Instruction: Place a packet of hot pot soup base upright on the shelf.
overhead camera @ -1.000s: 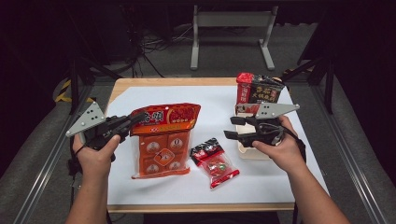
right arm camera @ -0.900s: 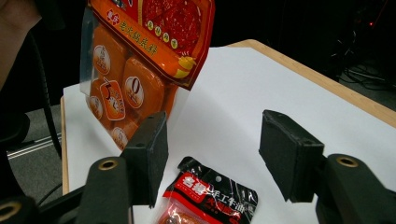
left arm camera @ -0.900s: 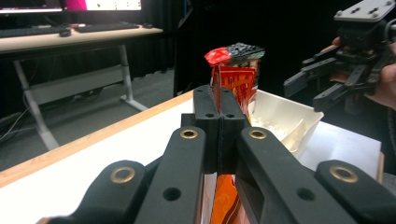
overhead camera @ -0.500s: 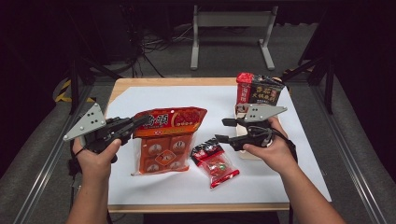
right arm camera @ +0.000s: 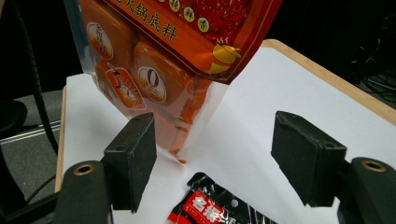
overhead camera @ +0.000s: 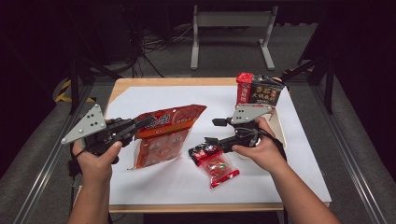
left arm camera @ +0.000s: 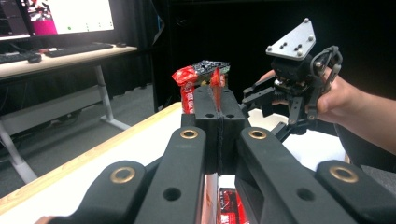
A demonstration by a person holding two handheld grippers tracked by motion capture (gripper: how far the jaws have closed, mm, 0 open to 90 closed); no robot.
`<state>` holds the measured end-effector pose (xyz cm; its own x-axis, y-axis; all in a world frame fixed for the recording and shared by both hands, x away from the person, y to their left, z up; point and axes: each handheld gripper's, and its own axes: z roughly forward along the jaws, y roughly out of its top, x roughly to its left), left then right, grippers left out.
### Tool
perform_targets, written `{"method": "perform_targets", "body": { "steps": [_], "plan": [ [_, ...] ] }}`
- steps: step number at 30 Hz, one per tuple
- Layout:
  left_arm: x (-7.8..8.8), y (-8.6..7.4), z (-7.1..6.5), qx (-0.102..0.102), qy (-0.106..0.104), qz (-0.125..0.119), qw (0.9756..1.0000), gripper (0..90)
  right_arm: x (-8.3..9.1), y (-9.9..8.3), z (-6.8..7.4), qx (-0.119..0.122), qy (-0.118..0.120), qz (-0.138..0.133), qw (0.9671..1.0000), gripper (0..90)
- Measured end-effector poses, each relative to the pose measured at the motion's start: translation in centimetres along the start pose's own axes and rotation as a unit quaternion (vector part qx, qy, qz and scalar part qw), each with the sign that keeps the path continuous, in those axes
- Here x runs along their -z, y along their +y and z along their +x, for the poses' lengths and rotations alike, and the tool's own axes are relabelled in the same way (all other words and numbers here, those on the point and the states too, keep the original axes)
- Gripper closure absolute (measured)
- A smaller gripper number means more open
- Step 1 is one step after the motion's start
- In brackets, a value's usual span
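left gripper [overhead camera: 140, 125] is clamped tight on the top edge of the big orange bag [overhead camera: 163, 135], holding that end up off the white sheet [overhead camera: 154, 184] while the bag's lower end droops down to it. in the left gripper view the jaws are pressed flat together with a thin red sliver of the bag's edge pinched between them.

right gripper [overhead camera: 215, 131] is spread wide, and its jaws have just been opening further. nothing is squeezed between the pads; in the right gripper view the gap [right arm camera: 215, 158] looks out at the bag's clear bottom corner [right arm camera: 187, 116] hanging above the sheet, and the black top of the small red packet [right arm camera: 210, 210] sits just below the pads, apart from them.

that small packet [overhead camera: 215, 163] lies flat on the sheet near the middle of the table, just right of the big bag's lower end, and the lower jaw of the right gripper hovers right by its top end. can't tell from the high view if it's actually touching.

a dark box [overhead camera: 259, 91] with a red end stands at the far right of the table [overhead camera: 187, 81], behind the right hand [overhead camera: 259, 151]. the left hand [overhead camera: 95, 161] grips its tool near the table's left edge.
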<state>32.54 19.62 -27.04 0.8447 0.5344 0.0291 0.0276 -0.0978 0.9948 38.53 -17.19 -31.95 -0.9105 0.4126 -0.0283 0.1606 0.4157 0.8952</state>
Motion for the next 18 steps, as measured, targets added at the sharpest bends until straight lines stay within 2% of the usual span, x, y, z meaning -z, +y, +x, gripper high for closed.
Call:
{"method": "perform_targets", "body": {
  "steps": [9, 14, 18],
  "plan": [
    [-0.3, 0.3, -0.3, -0.003, -0.013, -0.011, 0.9998, 90.0, -1.6, 0.2, 0.3, 0.006, 0.010, -0.012, 0.9999, 28.2],
    [-0.6, 0.6, -0.8, -0.006, -0.032, -0.019, 0.9993, 90.0, -2.4, 0.3, 0.8, 0.017, 0.033, -0.019, 0.9991, 26.4],
    [-0.9, 0.7, -1.2, -0.010, -0.038, -0.021, 0.9990, 90.0, -2.9, 0.2, 1.0, 0.023, 0.044, -0.020, 0.9986, 25.1]
  ]
}}
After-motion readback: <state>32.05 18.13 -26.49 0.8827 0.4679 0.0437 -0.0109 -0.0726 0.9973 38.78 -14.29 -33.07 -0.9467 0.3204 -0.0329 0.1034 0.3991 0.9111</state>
